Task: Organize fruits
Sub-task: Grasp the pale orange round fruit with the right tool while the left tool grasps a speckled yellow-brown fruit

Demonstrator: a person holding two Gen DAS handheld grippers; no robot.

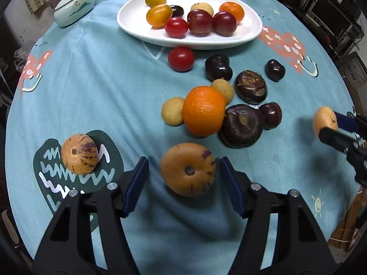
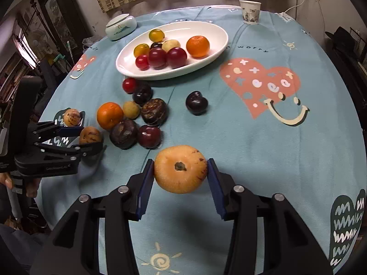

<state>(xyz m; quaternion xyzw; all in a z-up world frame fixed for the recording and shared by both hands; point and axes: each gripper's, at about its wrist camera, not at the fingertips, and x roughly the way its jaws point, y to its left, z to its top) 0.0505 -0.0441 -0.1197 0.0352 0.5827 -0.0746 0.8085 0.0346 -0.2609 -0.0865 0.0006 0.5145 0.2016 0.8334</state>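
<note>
Squarely between spread left gripper (image 1: 183, 178) pads: striped melon (image 1: 187, 169), stem-end up, near table's (image 1: 91, 80) front edge; right gripper (image 2: 181, 181) pinching another melon (image 2: 180, 169).

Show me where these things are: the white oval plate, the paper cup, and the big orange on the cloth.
white oval plate (image 2: 215, 34): right wrist view, bare inner surface.
paper cup (image 2: 250, 13): right wrist view, side wall.
big orange (image 1: 204, 111): left wrist view, middle of peel.

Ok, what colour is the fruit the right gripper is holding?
Yellow-orange with a few purple flecks and a dark stem spot; the held fruit shows best in the right wrist view.
</note>
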